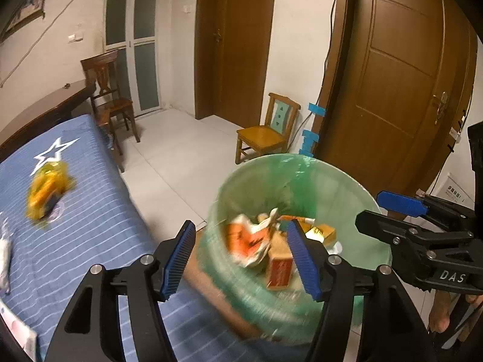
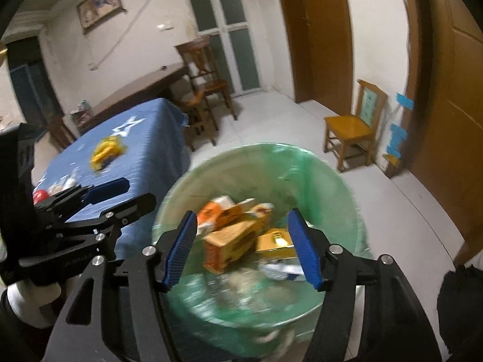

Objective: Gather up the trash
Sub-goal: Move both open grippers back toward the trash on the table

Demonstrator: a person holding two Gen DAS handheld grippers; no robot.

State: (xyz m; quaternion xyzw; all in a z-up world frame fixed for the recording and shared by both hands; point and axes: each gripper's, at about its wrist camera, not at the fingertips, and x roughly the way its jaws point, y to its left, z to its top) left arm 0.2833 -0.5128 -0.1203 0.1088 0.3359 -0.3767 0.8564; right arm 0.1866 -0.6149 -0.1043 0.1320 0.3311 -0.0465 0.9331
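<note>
- Looking along the left tool [image 1: 241, 256] in the left wrist view: it tilts downward over the near rim of the bin [image 1: 305, 166], which is lined with a green bag and fills the frame from 4 to 6 o'clock.
- Its blue pads [image 1: 178, 259] stand well apart with nothing gripped between them; blurred cartons and wrappers [image 1: 256, 241] lie inside the bin, seen through the gap.
- The right tool [image 1: 389, 211] reaches in from 3 o'clock, angled toward the bin's far side, its jaws parted and empty.
- At 9 o'clock a yellow wrapper [image 1: 45, 193] lies on the blue striped bed [image 1: 96, 235], just below a white star print.
- Turning to the right wrist view: the right tool [image 2: 241, 247] points down into the bin [image 2: 302, 154], pads spread and holding nothing, with orange cartons [image 2: 229, 241] below.
- The left tool [image 2: 120, 196] enters from 9 o'clock, jaws apart, beside the bin's rim.
- The yellow wrapper [image 2: 105, 150] sits on the bed [image 2: 157, 138] at 10 o'clock.
</note>
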